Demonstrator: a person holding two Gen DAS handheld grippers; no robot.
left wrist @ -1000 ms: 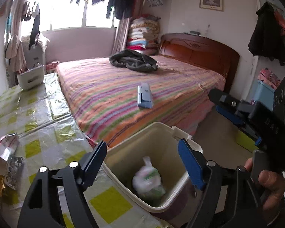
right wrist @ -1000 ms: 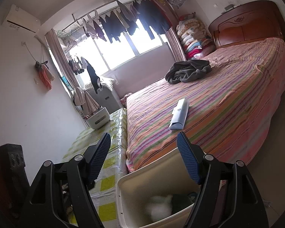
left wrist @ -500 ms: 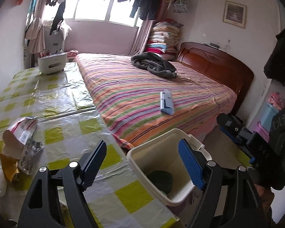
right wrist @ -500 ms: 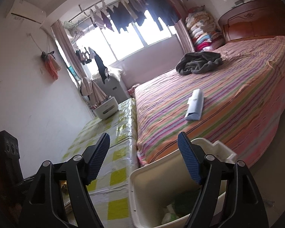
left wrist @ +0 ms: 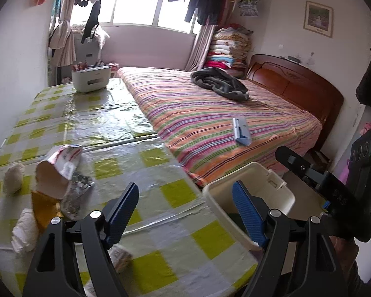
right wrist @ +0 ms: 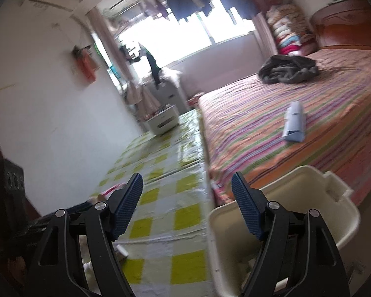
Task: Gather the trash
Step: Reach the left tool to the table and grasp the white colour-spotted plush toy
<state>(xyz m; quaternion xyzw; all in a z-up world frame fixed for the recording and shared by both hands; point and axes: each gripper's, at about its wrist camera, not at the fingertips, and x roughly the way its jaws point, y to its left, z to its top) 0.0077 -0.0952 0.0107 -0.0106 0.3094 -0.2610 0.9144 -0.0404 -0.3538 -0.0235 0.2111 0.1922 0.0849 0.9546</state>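
A cream trash bin [left wrist: 267,193] stands off the table's right edge, beside the bed; it also shows in the right wrist view [right wrist: 294,198]. Trash lies on the checked table at the left: a torn red-and-white carton [left wrist: 59,170], crumpled foil [left wrist: 78,190], a yellow wrapper [left wrist: 43,210], white tissue wads [left wrist: 13,178] and a crumpled scrap [left wrist: 121,257] near my fingers. My left gripper [left wrist: 185,212] is open and empty over the table's front right part. My right gripper [right wrist: 186,205] is open and empty between table and bin; its body shows in the left wrist view [left wrist: 334,198].
A white tissue box [left wrist: 91,78] stands at the table's far end. The striped bed [left wrist: 222,113] runs along the table's right side, with a blue-white flat pack [left wrist: 241,131] and a dark garment [left wrist: 220,83] on it. A wall bounds the left.
My left gripper has swung left from above the bin to over the table, bringing the trash pile into view. My right gripper has also turned left toward the table; its view is blurred.
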